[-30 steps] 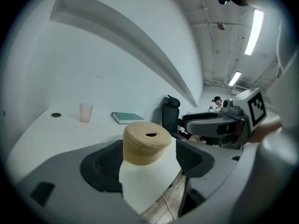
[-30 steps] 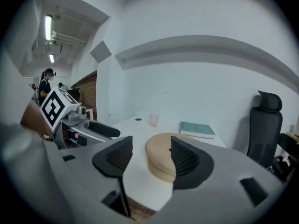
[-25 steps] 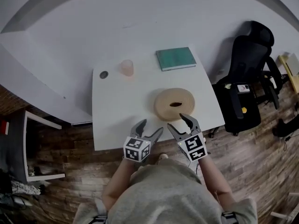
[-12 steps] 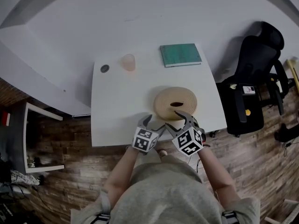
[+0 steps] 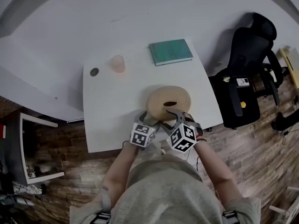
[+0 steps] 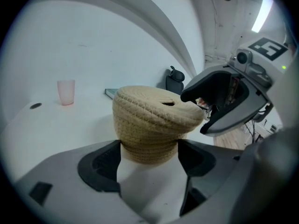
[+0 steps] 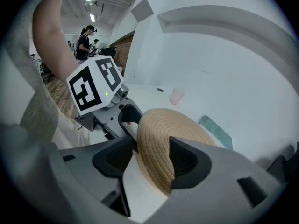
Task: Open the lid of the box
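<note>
Progress stands at the grasp, by my judgement: the round tan woven-rope box (image 5: 161, 107) sits at the near edge of the white table (image 5: 107, 125), low centre of the head view, with its slotted woven lid (image 6: 159, 108) still on, perhaps a little askew toward the right of the left gripper view; the left gripper (image 6: 149, 157) has its jaws pressed against both sides of the box's lower wall, bracing it; the right gripper (image 7: 149, 160) pinches the lid's overhanging rim, one jaw above and one beneath; lifting the lid clear is what remains. Whether the lid has begun to part from the wall is hard to tell; the box's inside is hidden; in the head view the marker cubes (image 5: 142, 135) cover most of both sets of jaws.
</note>
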Demonstrator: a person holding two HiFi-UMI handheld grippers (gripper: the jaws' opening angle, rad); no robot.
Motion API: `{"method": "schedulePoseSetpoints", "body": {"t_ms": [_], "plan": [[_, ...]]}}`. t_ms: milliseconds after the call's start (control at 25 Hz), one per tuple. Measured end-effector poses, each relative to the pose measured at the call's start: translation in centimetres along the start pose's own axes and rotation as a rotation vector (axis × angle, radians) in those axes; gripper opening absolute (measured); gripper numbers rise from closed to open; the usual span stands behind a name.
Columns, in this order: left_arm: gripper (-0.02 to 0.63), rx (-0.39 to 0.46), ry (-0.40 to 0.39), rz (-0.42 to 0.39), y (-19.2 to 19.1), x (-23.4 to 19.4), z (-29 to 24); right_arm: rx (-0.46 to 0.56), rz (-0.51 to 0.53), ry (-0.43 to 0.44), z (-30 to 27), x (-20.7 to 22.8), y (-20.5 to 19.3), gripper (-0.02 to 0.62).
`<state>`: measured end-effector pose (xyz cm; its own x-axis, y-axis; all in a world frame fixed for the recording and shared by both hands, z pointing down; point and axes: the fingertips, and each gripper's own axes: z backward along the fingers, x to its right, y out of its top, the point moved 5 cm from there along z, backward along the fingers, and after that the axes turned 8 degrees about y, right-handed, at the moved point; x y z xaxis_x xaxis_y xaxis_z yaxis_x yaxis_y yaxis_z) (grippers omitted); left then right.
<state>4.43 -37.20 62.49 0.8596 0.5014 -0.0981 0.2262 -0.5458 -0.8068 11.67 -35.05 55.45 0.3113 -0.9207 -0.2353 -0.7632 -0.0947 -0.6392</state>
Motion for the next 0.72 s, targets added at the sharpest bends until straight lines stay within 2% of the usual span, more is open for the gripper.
{"method": "schedulePoseSetpoints", "body": {"t_ms": [200,320,720], "plan": [[0.353,-0.006,-0.021,-0.017,0.0,0.1,-0.2,-0.044,0.036,0.019,-0.6,-0.1,-0.6,0.226],[0.353,0.001,-0.021,-0.018,0.1,0.0,-0.3,-0.070,0.086,-0.008,-1.0,-0.1,-0.8,0.184],[0.353,-0.001,-0.026,-0.020,0.0,-0.1,-0.4,-0.074,0.147,-0.024,-1.1,-0.3,-0.8,0.156]]}}
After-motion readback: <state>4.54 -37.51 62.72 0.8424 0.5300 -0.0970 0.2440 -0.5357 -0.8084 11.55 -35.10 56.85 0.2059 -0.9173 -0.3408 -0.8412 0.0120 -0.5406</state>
